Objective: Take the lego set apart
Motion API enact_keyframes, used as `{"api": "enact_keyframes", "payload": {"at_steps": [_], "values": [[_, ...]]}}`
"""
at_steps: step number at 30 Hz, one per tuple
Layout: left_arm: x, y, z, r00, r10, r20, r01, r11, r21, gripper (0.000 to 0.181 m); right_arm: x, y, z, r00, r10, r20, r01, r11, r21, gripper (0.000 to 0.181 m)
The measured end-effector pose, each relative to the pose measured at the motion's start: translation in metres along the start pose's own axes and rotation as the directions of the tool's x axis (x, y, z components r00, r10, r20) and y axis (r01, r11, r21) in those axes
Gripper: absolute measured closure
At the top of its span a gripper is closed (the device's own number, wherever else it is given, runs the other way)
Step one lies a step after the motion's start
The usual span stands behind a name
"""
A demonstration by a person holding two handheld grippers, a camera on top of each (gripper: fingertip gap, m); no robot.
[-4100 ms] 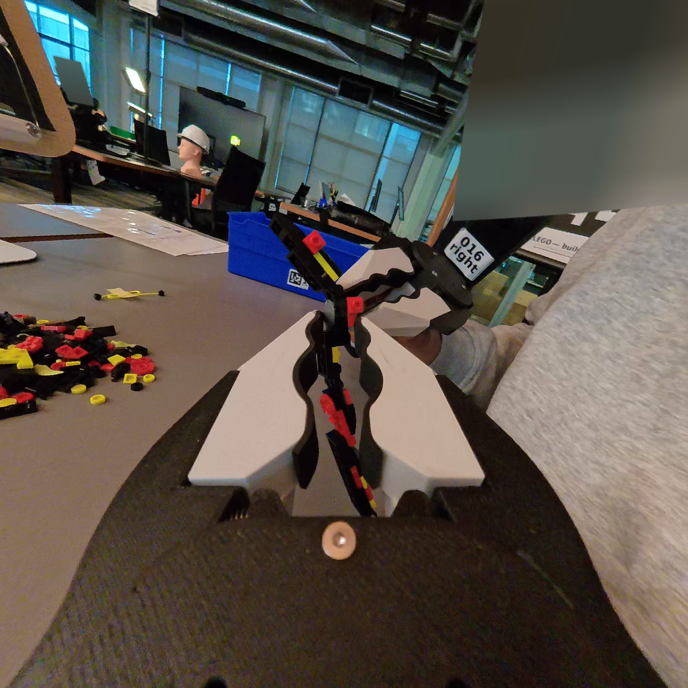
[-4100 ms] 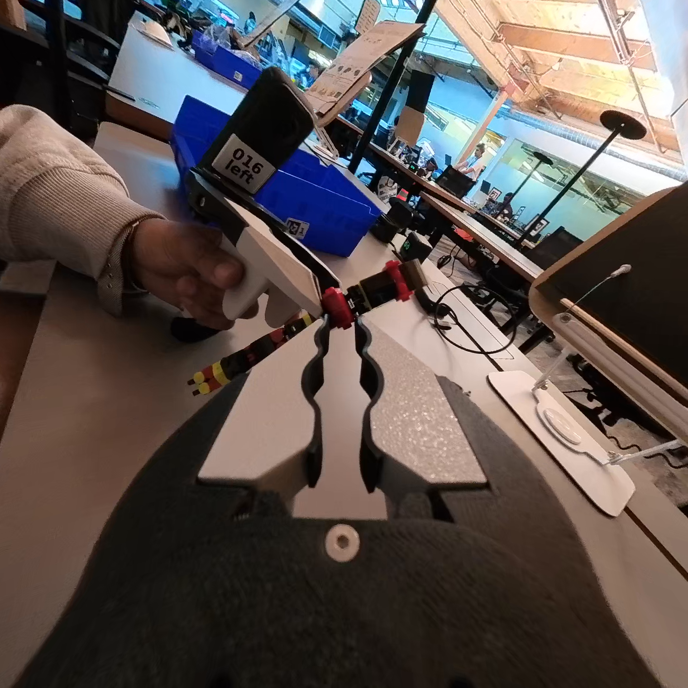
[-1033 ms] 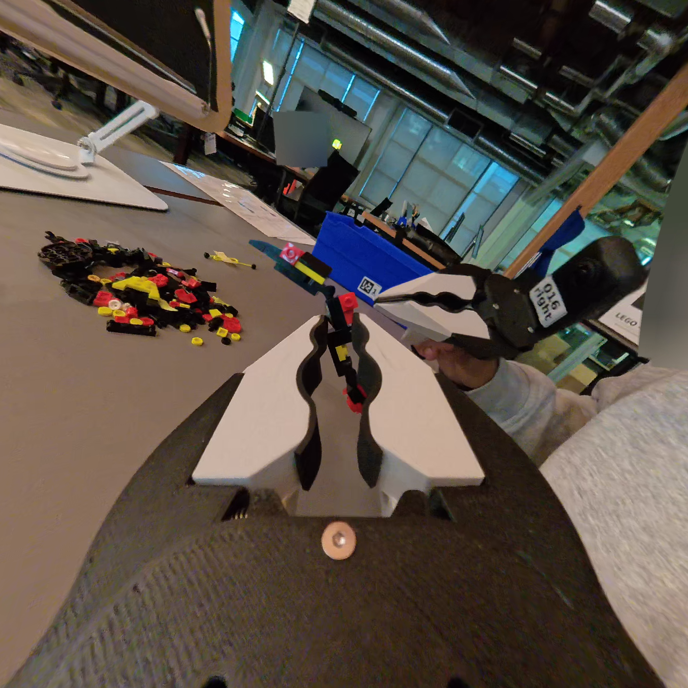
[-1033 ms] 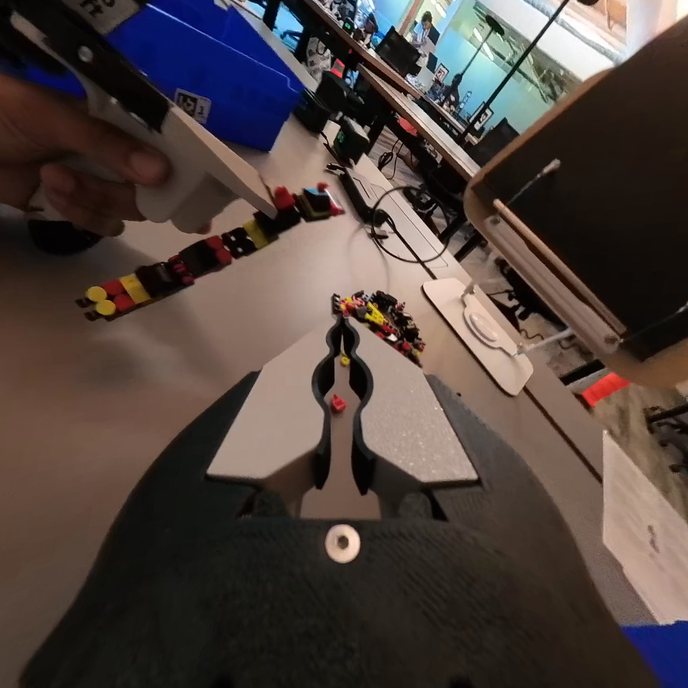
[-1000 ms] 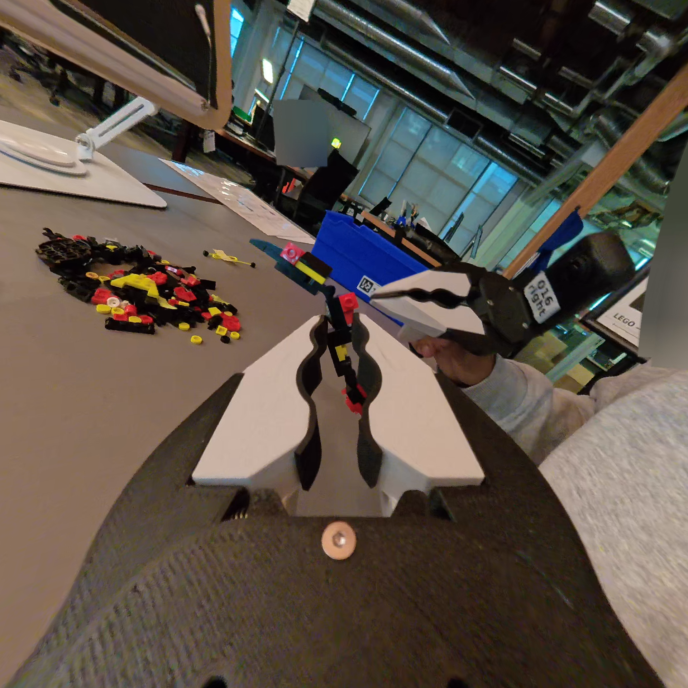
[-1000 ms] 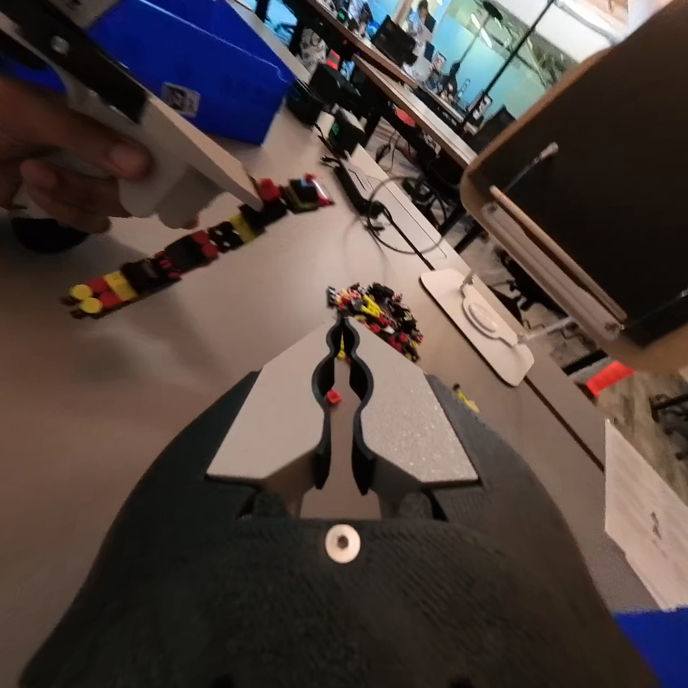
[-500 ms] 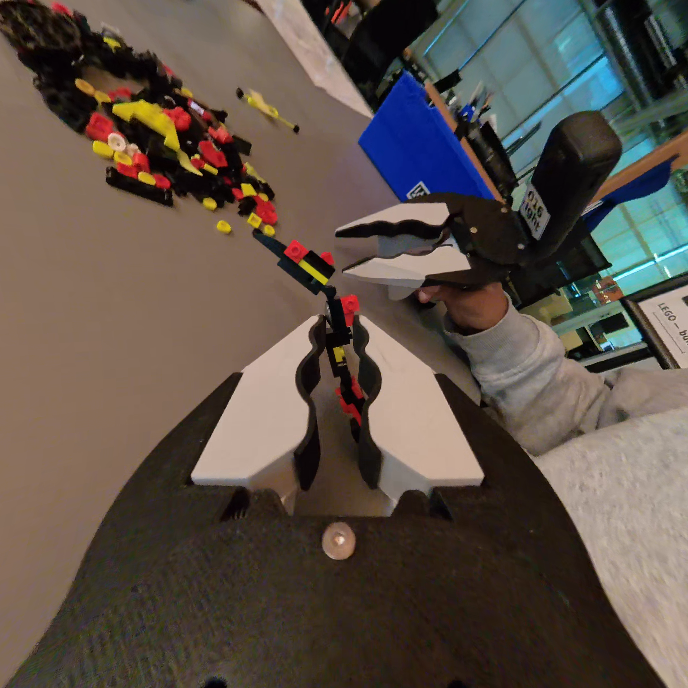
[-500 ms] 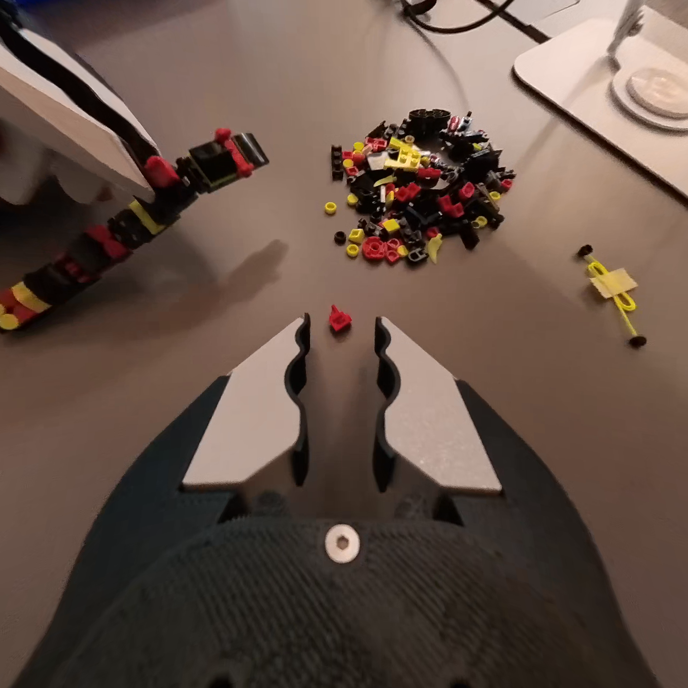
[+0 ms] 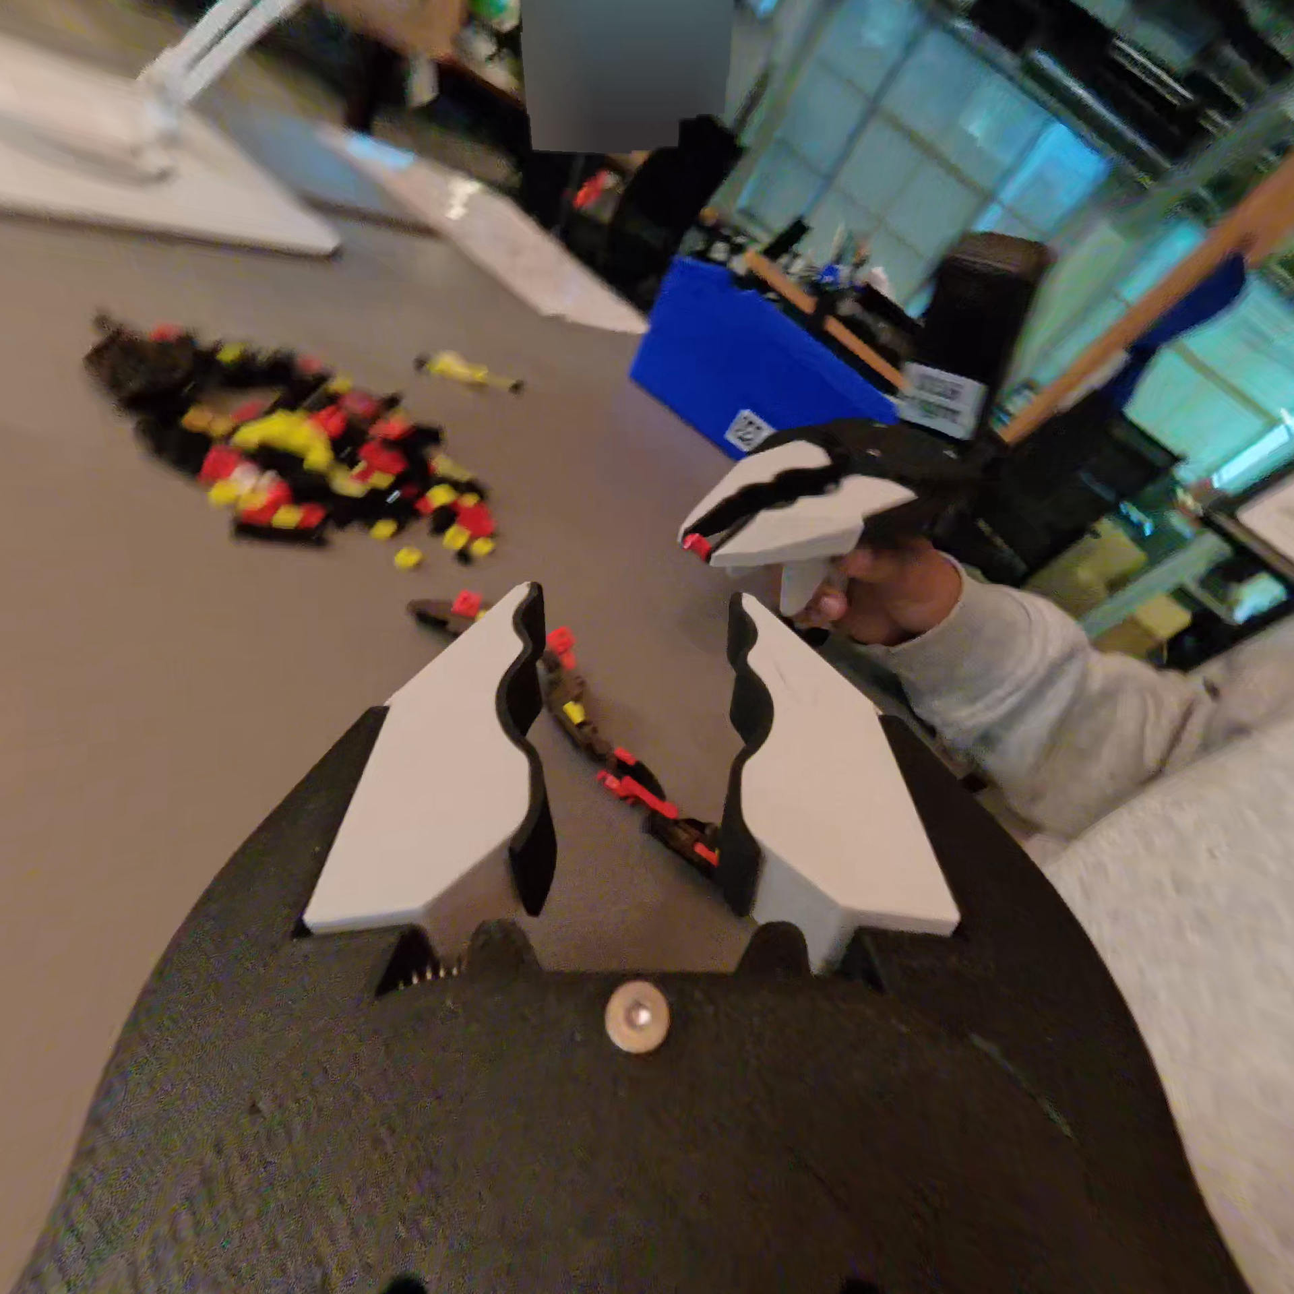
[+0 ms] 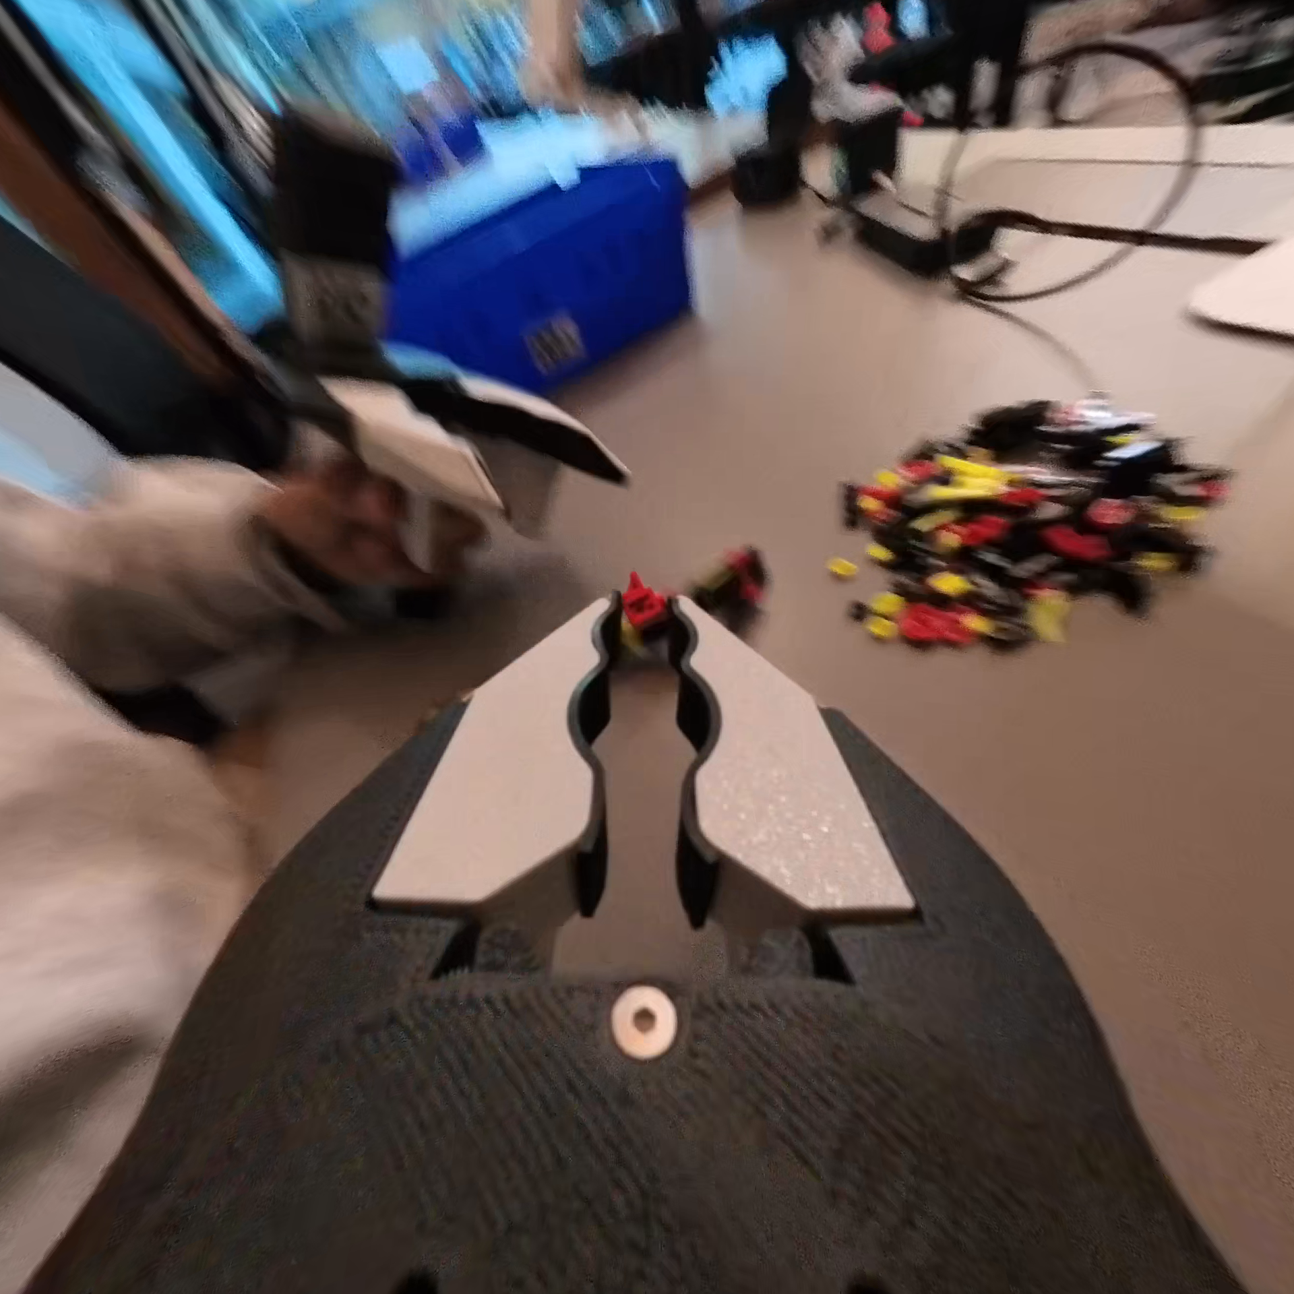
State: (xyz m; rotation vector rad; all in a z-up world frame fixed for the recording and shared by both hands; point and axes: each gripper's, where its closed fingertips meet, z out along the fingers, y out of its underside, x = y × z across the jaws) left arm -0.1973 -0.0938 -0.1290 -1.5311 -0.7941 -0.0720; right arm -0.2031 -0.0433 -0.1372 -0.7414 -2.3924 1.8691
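Observation:
The black, red and yellow lego strip (image 9: 581, 707) lies on the grey table, seen between the spread fingers of my left gripper (image 9: 634, 602), which is open and empty. One end of the strip (image 10: 728, 585) shows in the blurred right wrist view. My right gripper (image 10: 645, 606) is shut on a small red lego piece (image 10: 641, 602) at its fingertips. From the left wrist view the right gripper (image 9: 770, 511) hangs just above the table with the red piece (image 9: 697, 546) at its tip. A pile of loose lego pieces (image 9: 315, 455) (image 10: 1036, 518) lies further out.
A blue bin (image 9: 735, 364) (image 10: 546, 280) stands at the back of the table. A thin yellow piece (image 9: 465, 371) lies past the pile. A white lamp base (image 9: 140, 182) sits far left and cables (image 10: 1015, 245) run at the back. A grey sleeve (image 9: 1036, 700) is on the right. Left tips to right tips: about 6 centimeters.
My left gripper has opened and let the lego strip go; it now lies on the table. My right gripper has closed on the small red piece that lay on the table.

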Motion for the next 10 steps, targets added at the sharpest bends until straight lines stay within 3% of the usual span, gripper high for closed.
{"api": "enact_keyframes", "payload": {"at_steps": [1,3,5,10], "values": [[0.012,-0.002,0.001,0.997,0.073,-0.036,-0.072,0.997,0.009,0.129,-0.014,-0.011,-0.003,0.988,0.109,0.107,-0.117,0.991,0.069,0.171],[0.032,-0.001,0.003,0.979,0.188,-0.076,-0.187,0.982,0.016,0.128,-0.035,-0.030,-0.012,0.883,0.320,0.343,-0.378,0.919,0.115,0.171],[0.052,0.002,0.005,0.956,0.264,-0.128,-0.262,0.964,0.037,0.126,-0.047,-0.035,-0.018,0.720,0.484,0.497,-0.575,0.817,0.037,0.172],[0.075,0.001,0.002,0.893,0.425,-0.147,-0.415,0.905,0.096,0.130,-0.068,-0.025,-0.014,0.436,0.677,0.593,-0.727,0.653,-0.211,0.172]]}}
